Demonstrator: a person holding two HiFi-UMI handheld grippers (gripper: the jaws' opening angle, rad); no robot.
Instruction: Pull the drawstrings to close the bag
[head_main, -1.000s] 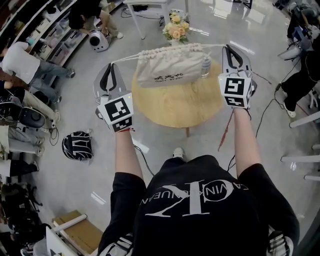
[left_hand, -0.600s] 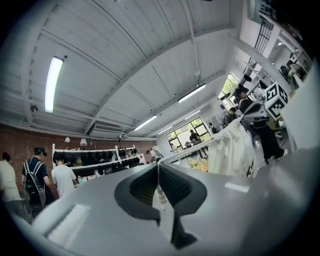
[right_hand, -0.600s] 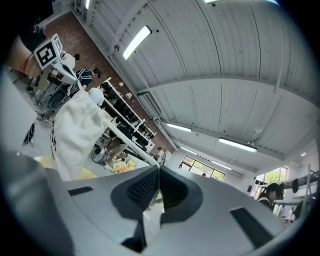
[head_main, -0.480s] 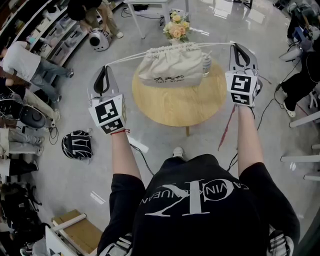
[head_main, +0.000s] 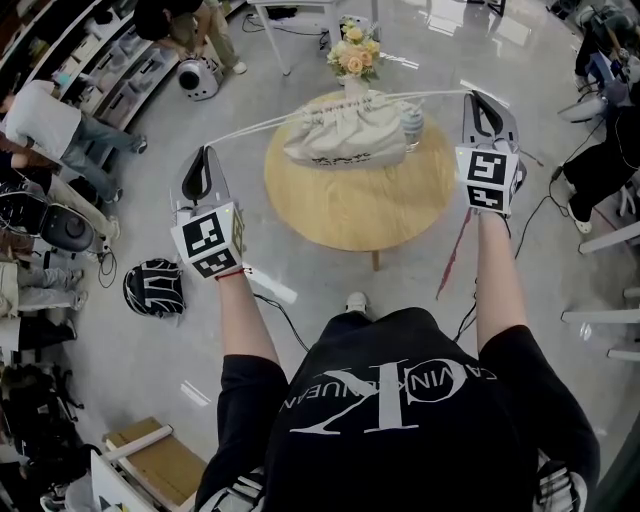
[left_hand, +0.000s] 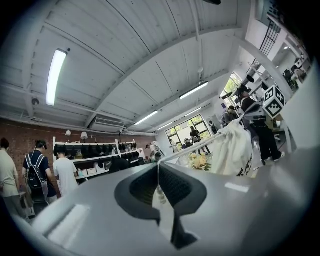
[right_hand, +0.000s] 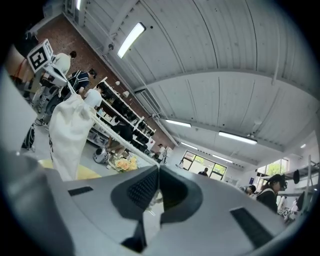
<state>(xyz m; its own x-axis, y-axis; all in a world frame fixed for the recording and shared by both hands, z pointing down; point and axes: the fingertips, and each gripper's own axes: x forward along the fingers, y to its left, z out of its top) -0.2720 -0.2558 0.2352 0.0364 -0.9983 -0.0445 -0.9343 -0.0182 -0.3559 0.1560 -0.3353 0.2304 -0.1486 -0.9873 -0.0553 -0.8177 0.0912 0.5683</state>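
Note:
A cream drawstring bag (head_main: 345, 138) with dark print hangs over the round wooden table (head_main: 360, 205), its mouth gathered tight. White drawstrings run taut from the mouth to both sides. My left gripper (head_main: 207, 153) is out past the table's left edge, shut on the left drawstring (head_main: 255, 128). My right gripper (head_main: 480, 96) is at the table's right, shut on the right drawstring (head_main: 435, 95). In the left gripper view the closed jaws (left_hand: 158, 167) pinch the cord, which leads to the bag (left_hand: 232, 150). In the right gripper view the jaws (right_hand: 159, 169) likewise pinch the cord toward the bag (right_hand: 70, 127).
A vase of pale flowers (head_main: 352, 55) stands at the table's far edge, and a clear bottle (head_main: 412, 124) sits just right of the bag. A helmet (head_main: 153, 290) lies on the floor at left. People sit along the shelves at far left and at right.
My left gripper has swung outward to the left and nearer to me, and the right has edged outward. The cords have stretched longer and the bag's mouth has bunched tighter.

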